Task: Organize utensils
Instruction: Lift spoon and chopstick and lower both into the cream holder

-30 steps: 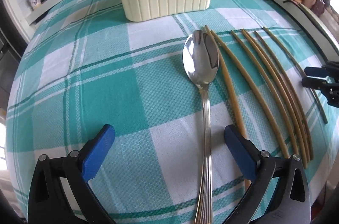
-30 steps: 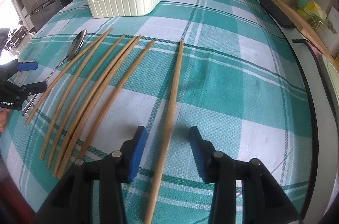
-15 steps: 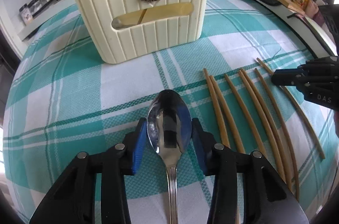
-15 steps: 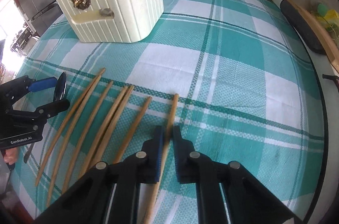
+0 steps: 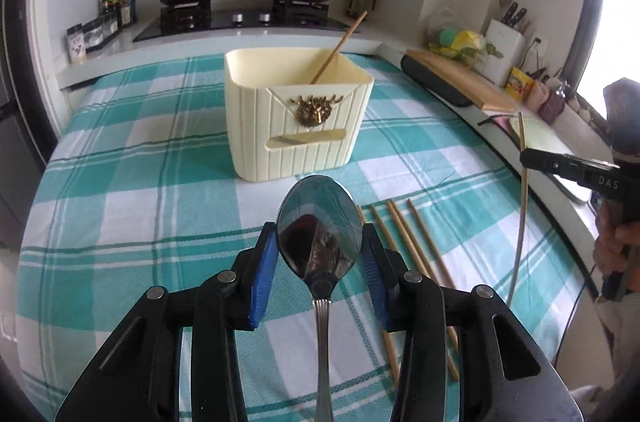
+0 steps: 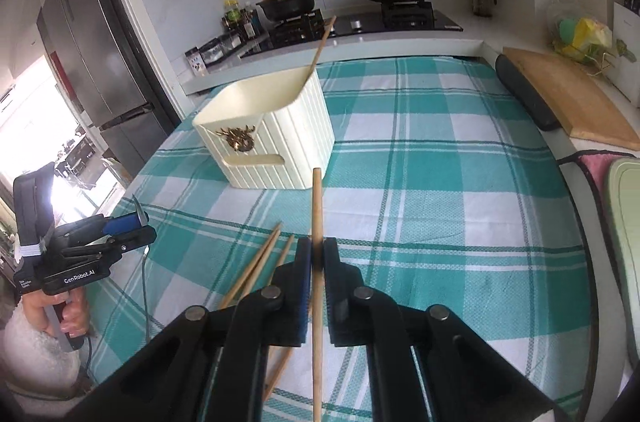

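Your left gripper is closed partway, its blue pads pressed against both edges of the spoon bowl; the handle runs back between the arms and the spoon is off the cloth. Your right gripper is pinched almost fully shut on a single chopstick, whose tip points toward the holder while its tail runs back under the tool.

The cream utensil holder stands upright on the checked tablecloth, farther away, between the two tools and slightly left of the right one. One chopstick already leans inside it, poking above the rim. The remaining chopsticks lie on the cloth between your grippers, near you. Nothing stands between either tool and the holder's open top. Beyond the table, pots sit on the stove, and a cutting board lies at the far right.
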Available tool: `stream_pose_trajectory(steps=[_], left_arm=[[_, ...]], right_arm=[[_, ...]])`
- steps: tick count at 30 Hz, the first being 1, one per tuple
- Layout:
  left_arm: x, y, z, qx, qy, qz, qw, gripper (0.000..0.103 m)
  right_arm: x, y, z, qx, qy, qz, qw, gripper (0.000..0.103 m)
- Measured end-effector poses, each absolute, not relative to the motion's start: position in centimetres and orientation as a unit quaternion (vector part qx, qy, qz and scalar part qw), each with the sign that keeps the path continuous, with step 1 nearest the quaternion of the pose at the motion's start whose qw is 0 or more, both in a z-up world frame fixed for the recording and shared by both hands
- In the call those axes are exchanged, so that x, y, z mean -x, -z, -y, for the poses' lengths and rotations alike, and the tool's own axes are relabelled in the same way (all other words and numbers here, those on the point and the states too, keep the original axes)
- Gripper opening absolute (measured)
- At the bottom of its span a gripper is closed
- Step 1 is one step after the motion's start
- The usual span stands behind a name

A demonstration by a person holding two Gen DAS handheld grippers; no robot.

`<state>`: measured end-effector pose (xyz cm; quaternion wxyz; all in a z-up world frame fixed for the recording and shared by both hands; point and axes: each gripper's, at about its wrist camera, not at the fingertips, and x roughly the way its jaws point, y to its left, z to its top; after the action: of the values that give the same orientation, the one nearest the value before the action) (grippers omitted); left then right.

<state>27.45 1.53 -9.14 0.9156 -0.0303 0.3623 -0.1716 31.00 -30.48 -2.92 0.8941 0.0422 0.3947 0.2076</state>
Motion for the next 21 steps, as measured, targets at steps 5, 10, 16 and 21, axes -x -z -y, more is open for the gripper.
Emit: stream_pose_trajectory(steps=[5,10,16,21], left_arm=[[-25.2,7.1,-2.9,0.051,0.182,-0.336,0.923,0.041],[-24.3,5.4,-3.7,0.065,0.189,-0.320,0.926,0.041],[-25.6,4.2,-4.6,0.087,0.208,-0.324,0.919,0.041],[-27.8,1.5,-5.0,0.087,0.222,-0.317,0.918,0.041]], right_arm=[[-27.7,-0.2,30.6,-0.050,-0.209,-0.354,0.910,0.006],[-26.2,-2.4,30.0,-0.039,-0.209,-0.314,0.926,0.006],[-27.7,-3.5,28.8,-0.032,-0.219,-0.299,0.928,0.006],[-31.2,-4.1,27.1,-0.015,-0.233,-0.302,0.924,0.006]])
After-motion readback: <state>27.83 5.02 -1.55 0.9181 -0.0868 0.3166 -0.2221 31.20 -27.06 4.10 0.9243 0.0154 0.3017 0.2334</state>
